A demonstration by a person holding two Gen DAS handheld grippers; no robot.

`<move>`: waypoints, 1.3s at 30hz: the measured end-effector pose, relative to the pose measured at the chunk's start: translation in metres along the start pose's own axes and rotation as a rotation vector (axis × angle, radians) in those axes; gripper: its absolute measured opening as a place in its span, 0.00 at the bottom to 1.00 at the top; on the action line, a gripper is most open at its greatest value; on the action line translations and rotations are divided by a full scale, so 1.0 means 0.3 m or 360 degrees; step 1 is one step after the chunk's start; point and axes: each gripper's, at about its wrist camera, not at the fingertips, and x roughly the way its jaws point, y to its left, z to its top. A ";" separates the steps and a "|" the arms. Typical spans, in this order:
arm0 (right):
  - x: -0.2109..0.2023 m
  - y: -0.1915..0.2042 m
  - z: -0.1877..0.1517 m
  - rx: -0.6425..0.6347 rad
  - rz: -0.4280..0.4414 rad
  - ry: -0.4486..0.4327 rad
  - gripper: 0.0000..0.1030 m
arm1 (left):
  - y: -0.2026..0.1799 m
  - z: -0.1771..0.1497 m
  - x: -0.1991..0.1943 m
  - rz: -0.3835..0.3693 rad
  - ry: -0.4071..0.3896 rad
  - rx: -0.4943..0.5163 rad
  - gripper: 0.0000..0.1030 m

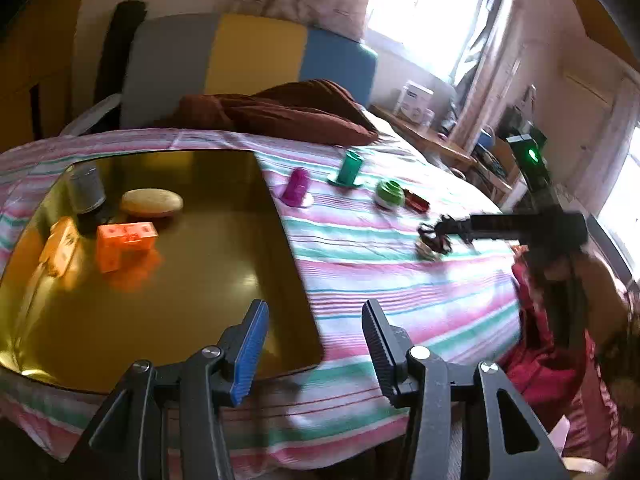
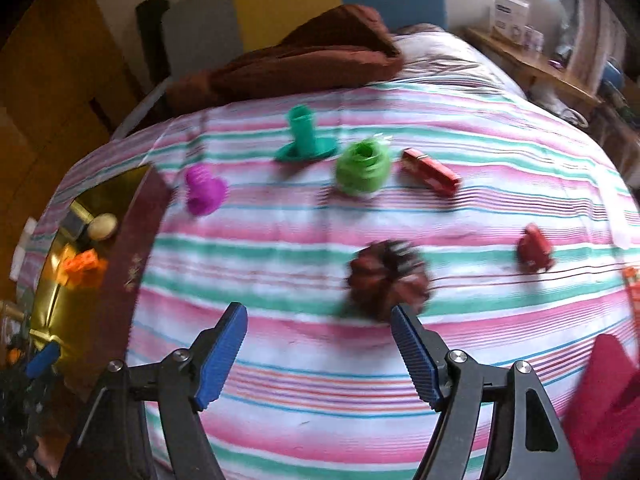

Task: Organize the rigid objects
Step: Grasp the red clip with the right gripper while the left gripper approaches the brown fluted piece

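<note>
Left gripper (image 1: 316, 356) jaws apart, empty, over gold tray (image 1: 168, 320) edge, right gripper (image 2: 320, 354) jaws apart, empty, near brown spiky object (image 2: 386, 276) on striped sheet (image 2: 320, 420)

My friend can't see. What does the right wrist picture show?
The right gripper hangs open and empty over a striped bedsheet, near a spiky brown toy. Farther off lie purple, teal, green and red toys.

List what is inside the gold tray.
Inside the gold tray are an orange block, a paler orange piece, a beige oval object and a grey cylinder. The cylinder hides what lies behind it; the near corner is hidden by the left gripper.
</note>
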 end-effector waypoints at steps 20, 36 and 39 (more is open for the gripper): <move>0.170 -0.232 0.108 0.0455 0.0367 0.0110 0.82 | -0.146 0.019 0.039 -0.0032 0.0098 0.0181 0.48; 0.065 -0.517 0.177 0.0322 -0.0310 -0.0167 0.82 | -0.245 0.028 0.136 -0.0092 0.0204 0.0253 0.48; 0.116 -0.532 0.165 0.0235 -0.0386 -0.0088 0.82 | -0.274 0.024 0.155 -0.0108 0.0229 0.0279 0.48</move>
